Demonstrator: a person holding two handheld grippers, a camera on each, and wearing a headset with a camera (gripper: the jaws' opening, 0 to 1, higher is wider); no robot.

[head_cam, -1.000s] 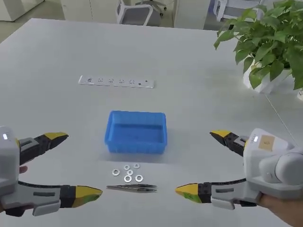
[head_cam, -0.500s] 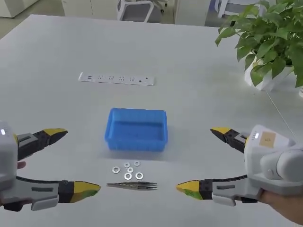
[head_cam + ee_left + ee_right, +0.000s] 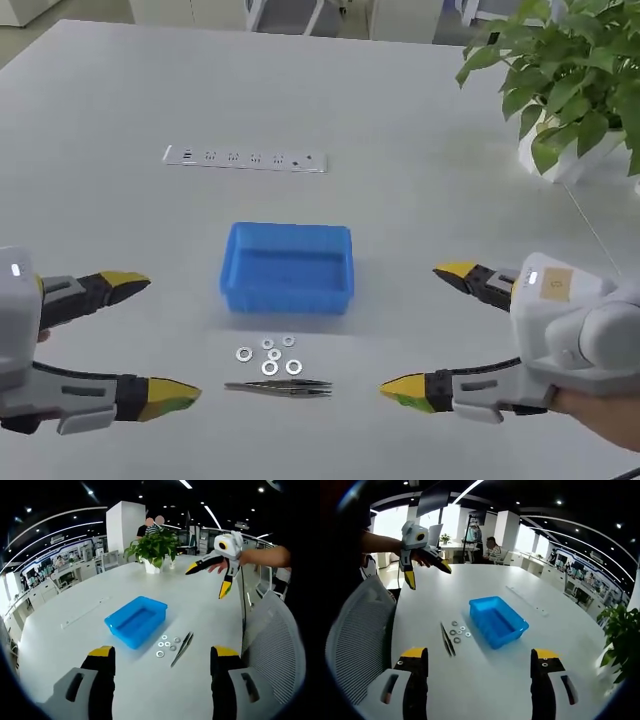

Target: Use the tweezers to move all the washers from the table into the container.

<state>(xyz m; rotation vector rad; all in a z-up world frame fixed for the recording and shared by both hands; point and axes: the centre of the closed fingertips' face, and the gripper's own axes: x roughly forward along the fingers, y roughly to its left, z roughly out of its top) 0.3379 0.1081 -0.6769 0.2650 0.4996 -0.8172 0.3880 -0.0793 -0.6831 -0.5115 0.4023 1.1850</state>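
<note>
Since the tweezers (image 3: 279, 388) lie flat on the desk (image 3: 430, 180) at the lower centre of the head view, just below the loose cluster of washers (image 3: 268, 357), they are the first thing to take up. They look like thin, stiff metal, light and slick, so I judge they will skid or twist if caught near one end; a hold across the middle of the two legs, firm enough to squeeze the tips shut yet not so hard that they spring sideways, seems best. Lying so low against the desk, they leave little to get under. The washers are small, flat, shiny rings, light and slippery, each likely to flip away unless pinched by its rim or through its hole. The blue container (image 3: 288, 262) sits just above them in the frame, open and apparently empty. Left gripper (image 3: 172, 338) at lower left and right gripper (image 3: 410, 330) at lower right both hover clear of the desk, fingers (image 3: 160, 396) spread wide, holding nothing
</note>
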